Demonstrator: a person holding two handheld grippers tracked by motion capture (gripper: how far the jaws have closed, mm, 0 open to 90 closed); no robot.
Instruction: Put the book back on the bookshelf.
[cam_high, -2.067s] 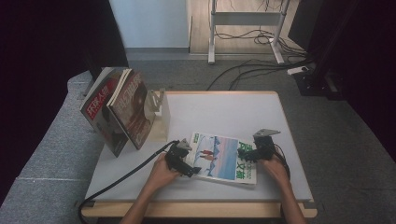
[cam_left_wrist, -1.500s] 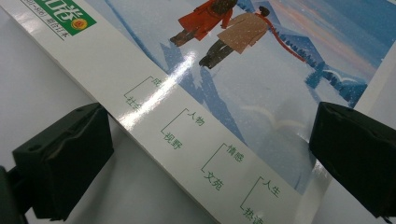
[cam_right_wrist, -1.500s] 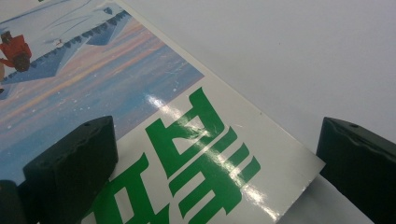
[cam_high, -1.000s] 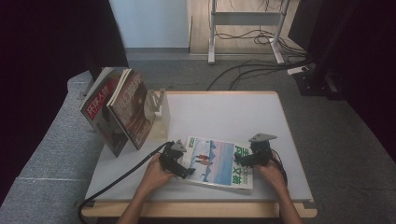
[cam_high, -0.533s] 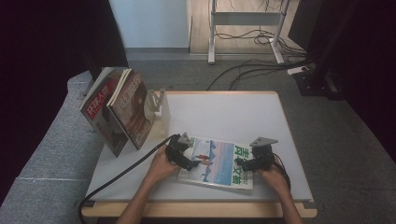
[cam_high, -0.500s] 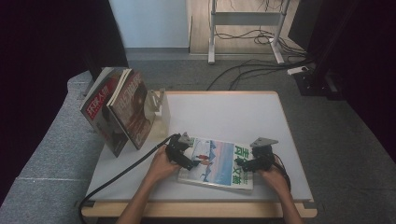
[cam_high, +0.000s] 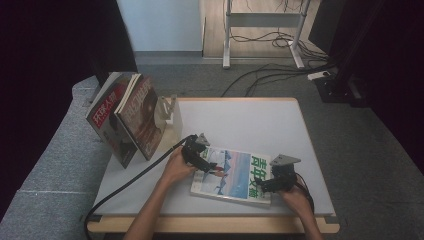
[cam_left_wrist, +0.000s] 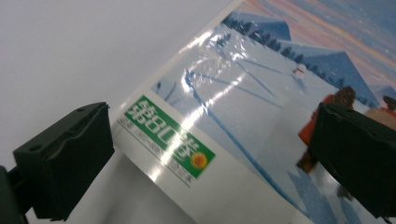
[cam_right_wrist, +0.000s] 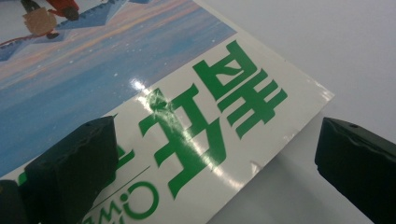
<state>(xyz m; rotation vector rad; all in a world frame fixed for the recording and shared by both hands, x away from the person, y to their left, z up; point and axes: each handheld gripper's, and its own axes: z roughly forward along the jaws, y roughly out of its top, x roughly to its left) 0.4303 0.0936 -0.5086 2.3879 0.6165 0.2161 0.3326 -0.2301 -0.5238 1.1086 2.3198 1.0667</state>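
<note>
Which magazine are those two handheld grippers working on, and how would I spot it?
Start at the white table. At its far left corner two magazines stand upright against a small stand. The one being worked on, the flat magazine, lies face up near the front edge, between the left gripper and the right gripper. Only it lies flat, with a snowy mountain cover and large green characters.

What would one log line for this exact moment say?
left gripper: open, over magazine corner | right gripper: open, at opposite corner | magazine: flat on table | not yet gripped

magazine (cam_high: 235, 175) on table (cam_high: 250, 120) front | 2 magazines (cam_high: 127, 117) standing far left
</note>
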